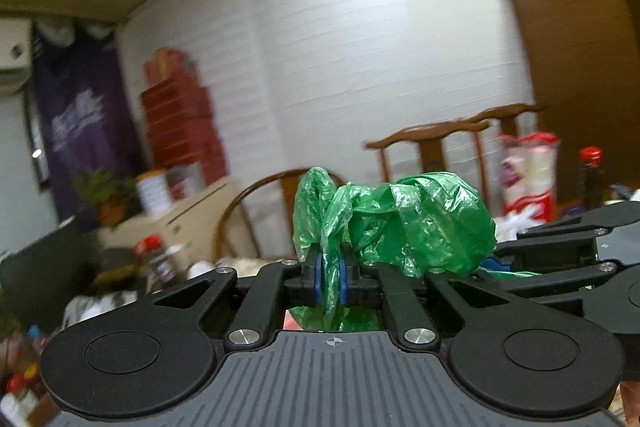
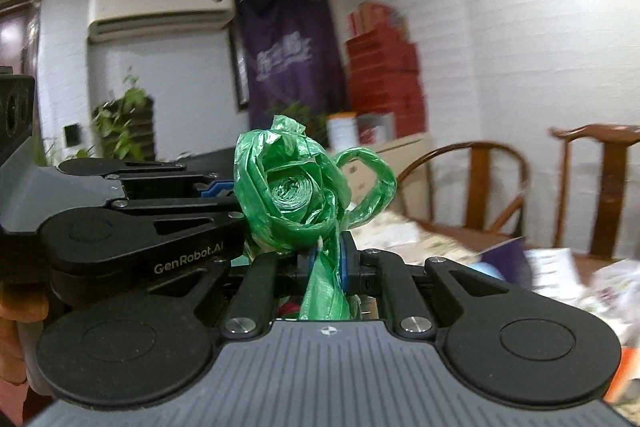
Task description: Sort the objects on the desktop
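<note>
Both claws, left claw (image 1: 331, 281) and right claw (image 2: 325, 267), clamped on green plastic bag (image 1: 400, 223), wooden chairs (image 1: 432, 143) behind.

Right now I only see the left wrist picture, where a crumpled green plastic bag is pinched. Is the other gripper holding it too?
Observer: Yes, the right gripper is shut on the crumpled green plastic bag, a strip squeezed between its fingers.
Operator: What does the bag look like from there?
Observer: Its end shows a tight spiral, like a roll, with a thin loop sticking out rightward.
Operator: Can you see my gripper?
Observer: Yes, the left gripper shows at the left, with white GenRobot.AI lettering on it.
</note>
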{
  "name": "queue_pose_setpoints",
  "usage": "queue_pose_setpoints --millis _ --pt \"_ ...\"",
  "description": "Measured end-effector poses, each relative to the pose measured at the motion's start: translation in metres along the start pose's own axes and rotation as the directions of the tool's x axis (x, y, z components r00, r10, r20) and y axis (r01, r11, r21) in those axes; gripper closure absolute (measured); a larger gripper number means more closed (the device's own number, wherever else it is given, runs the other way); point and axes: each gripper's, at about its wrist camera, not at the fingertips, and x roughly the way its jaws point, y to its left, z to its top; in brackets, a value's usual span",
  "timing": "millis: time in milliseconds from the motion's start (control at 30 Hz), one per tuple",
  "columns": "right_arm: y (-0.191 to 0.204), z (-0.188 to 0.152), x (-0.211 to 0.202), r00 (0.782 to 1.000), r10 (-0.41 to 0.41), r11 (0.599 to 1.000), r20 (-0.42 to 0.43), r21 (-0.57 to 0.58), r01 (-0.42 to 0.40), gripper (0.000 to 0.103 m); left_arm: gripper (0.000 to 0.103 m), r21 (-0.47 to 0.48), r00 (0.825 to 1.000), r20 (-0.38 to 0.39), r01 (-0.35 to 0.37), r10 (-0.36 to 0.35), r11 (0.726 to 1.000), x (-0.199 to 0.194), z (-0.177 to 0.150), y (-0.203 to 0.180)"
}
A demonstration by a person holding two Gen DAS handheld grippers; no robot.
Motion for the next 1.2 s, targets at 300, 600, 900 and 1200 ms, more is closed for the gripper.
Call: queue_pose_setpoints --millis 300,600,900,1200 --pt "0.038 -0.026 0.062 0.989 -0.08 0.989 -0.126 -0.133 0.063 0.087 0.082 -0.138 0.993 -0.118 -0.042 0.026 0.99 0.017 -0.066 0.043" --pt "0.029 -0.044 0.067 0.98 -0.175 0.976 -0.09 -0.145 0.161 0.024 0.023 -0.18 0.988 -0.116 -0.126 0.106 0.976 0.024 -0.075 0.064" --pt "0.005 -0.028 0.03 0.989 -0.146 0.989 -0.007 -0.023 0.146 0.013 0.008 -0.087 0.981 -0.061 -0.187 0.182 0.979 0.007 -0.071 0.053" --pt "-0.007 -0.027 -0.024 0.981 -0.149 0.987 0.12 0.078 0.141 0.006 0.002 -0.098 0.981 -0.018 -0.195 0.194 0.976 -0.014 -0.071 0.04"
